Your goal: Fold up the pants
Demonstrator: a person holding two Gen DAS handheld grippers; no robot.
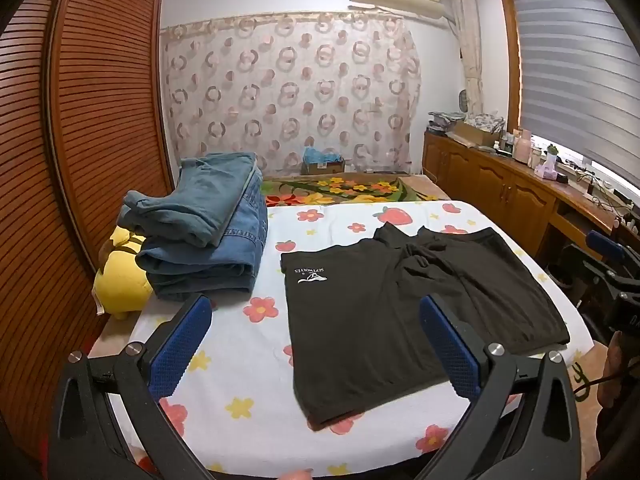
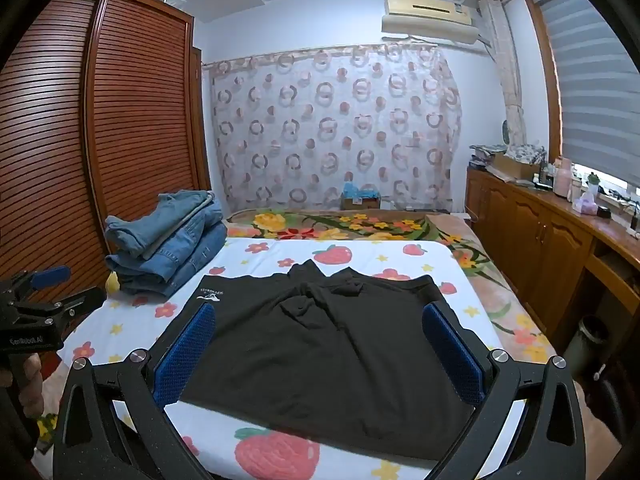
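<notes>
Black pants [image 1: 384, 312] with a white logo lie spread on the flowered white sheet [image 1: 240, 360] of the bed, bunched near the far middle; they also show in the right wrist view [image 2: 320, 340]. My left gripper [image 1: 316, 340] is open and empty, above the near left part of the pants. My right gripper [image 2: 320, 348] is open and empty, held over the near half of the pants. The left gripper also shows at the left edge of the right wrist view [image 2: 36, 308], and the right gripper at the right edge of the left wrist view [image 1: 616, 272].
A stack of folded blue jeans [image 1: 204, 236] sits at the bed's far left, also in the right wrist view [image 2: 168, 240]. A yellow plush toy [image 1: 120, 272] lies beside it. A slatted wooden wardrobe [image 1: 80, 120] stands left, wooden cabinets [image 1: 500, 192] with clutter right.
</notes>
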